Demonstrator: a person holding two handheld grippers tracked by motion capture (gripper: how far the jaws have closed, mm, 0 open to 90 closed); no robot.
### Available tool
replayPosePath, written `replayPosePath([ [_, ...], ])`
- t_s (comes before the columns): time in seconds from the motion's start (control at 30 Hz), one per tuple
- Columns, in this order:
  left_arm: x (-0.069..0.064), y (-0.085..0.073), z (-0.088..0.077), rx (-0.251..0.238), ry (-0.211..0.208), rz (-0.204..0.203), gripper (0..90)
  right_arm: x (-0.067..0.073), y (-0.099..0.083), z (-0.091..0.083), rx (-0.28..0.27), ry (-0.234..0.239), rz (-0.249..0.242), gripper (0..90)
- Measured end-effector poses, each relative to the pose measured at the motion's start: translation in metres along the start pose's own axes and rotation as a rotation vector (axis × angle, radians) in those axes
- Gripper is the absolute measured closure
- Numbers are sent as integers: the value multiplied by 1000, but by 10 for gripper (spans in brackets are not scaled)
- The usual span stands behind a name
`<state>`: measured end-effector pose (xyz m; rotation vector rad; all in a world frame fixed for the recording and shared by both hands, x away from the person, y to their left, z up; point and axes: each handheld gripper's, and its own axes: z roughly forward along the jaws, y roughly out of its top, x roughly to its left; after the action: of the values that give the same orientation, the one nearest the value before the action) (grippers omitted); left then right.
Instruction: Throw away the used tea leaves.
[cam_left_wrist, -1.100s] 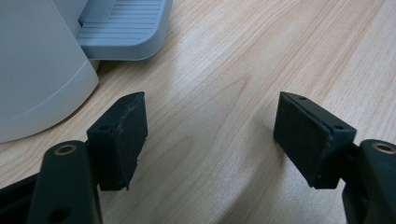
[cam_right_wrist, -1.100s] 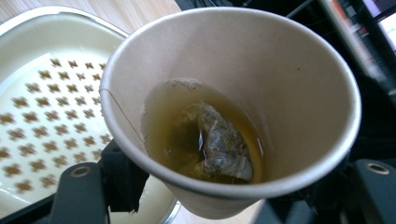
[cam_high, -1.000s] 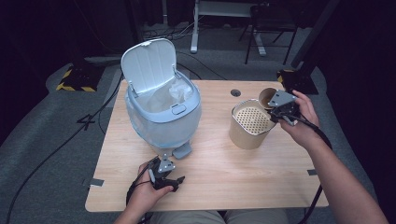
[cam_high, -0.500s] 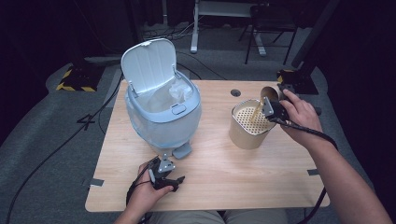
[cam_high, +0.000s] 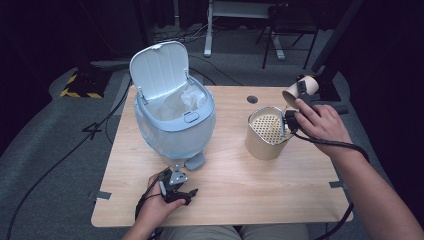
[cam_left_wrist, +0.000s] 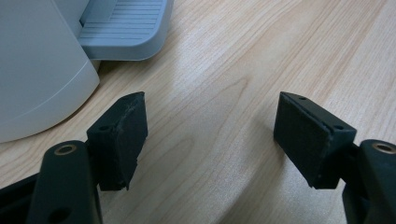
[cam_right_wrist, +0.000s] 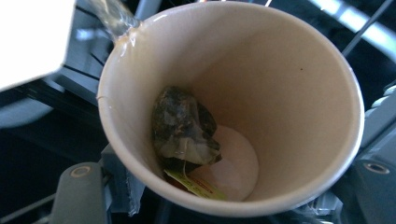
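Lifted and tipped since the earlier frame, the paper cup is pouring above the perforated canister, clamped by the right gripper. The left gripper is resting wide open, empty, beside the bin pedal. A wet teabag is clinging inside the cup between the right fingers.

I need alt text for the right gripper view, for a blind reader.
A tilted paper cup, held by the right hand-held gripper, has a wet tea bag stuck inside and liquid running off its rim.
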<state>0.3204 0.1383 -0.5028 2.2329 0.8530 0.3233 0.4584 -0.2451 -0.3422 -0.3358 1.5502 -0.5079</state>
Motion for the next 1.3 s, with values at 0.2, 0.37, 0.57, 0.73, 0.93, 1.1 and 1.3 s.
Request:
replayPosePath([
  [0.2, 0, 0, 0, 0, 0, 0, 267, -4, 5, -3, 1, -56, -103, 304],
  [0.37, 0, 0, 0, 0, 1, 0, 267, -4, 10, -3, 28, -113, -230, 304],
  [0.57, 0, 0, 0, 0, 1, 0, 267, 0, 14, -3, 43, -155, -321, 303],
  [0.73, 0, 0, 0, 0, 1, 0, 267, 2, 20, -4, 83, -213, -429, 303],
  [0.93, 0, 0, 0, 0, 1, 0, 267, 3, 26, -6, 106, -255, -549, 304],
  [1.1, 0, 0, 0, 0, 1, 0, 267, -2, 23, -5, 135, -266, -552, 304],
  [1.3, 0, 0, 0, 0, 1, 0, 267, -6, 21, -7, 144, -277, -558, 304],
])
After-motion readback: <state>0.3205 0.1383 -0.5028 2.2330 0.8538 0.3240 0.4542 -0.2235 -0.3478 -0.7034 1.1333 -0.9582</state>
